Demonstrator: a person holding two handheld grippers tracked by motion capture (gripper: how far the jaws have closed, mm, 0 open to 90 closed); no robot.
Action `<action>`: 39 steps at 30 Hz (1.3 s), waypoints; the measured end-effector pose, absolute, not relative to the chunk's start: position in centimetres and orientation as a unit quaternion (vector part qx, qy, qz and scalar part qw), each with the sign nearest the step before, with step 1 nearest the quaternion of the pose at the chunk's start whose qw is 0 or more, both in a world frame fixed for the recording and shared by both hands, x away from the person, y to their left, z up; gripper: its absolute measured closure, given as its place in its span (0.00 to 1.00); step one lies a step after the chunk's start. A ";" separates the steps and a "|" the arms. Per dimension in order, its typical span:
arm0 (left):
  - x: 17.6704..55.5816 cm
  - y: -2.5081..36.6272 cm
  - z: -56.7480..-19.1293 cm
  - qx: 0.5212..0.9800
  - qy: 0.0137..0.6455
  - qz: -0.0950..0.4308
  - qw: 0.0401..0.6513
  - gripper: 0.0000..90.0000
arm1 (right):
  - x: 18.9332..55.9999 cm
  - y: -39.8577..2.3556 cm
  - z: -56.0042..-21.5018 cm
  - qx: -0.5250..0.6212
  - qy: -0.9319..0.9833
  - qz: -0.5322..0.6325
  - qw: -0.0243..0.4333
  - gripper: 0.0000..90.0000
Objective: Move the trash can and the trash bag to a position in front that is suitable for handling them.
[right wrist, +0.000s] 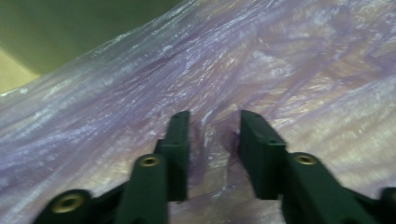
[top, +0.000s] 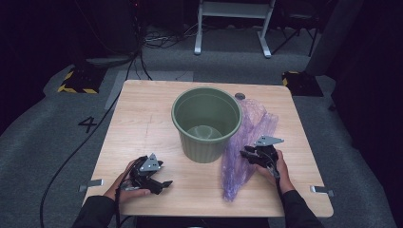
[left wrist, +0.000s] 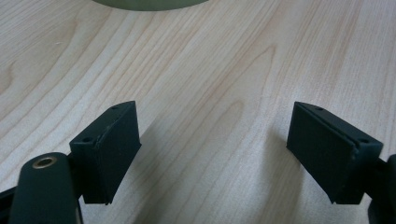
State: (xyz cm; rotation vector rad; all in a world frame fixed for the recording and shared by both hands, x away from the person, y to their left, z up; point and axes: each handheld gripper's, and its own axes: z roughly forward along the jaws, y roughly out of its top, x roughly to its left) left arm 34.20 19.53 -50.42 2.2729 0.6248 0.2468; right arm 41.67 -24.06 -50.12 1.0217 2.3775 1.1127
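Right gripper (right wrist: pixel 212 140) at the crumpled translucent purple plastic bag (top: pixel 247 142).
We find its jaws narrowed around a bag fold, right of the green ribbed plastic bucket (top: pixel 206 123); left gripper (left wrist: pixel 215 154) wide, empty, near-left.

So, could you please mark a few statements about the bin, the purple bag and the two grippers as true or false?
1. The green bin stands upright on the table. True.
2. The purple bag is inside the bin. False: it lies on the table beside the bin.
3. The left gripper holds the bag. False: its jaws stand wide apart over bare wood.
4. The right gripper has a fold of bag between its jaws. True.
5. The bin is full. False: it looks empty.
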 end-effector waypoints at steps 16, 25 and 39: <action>34.4 19.5 -50.4 0.886 0.253 0.101 0.376 0.18 | 40.9 -25.7 -49.2 0.362 0.806 0.430 0.188 1.00; 34.4 19.5 -50.4 0.886 0.253 0.101 0.375 0.19 | 40.3 -27.8 -48.1 0.374 0.781 0.458 0.201 1.00; 34.4 19.5 -50.4 0.886 0.253 0.100 0.375 0.19 | 39.1 -29.3 -46.3 0.385 0.747 0.493 0.226 1.00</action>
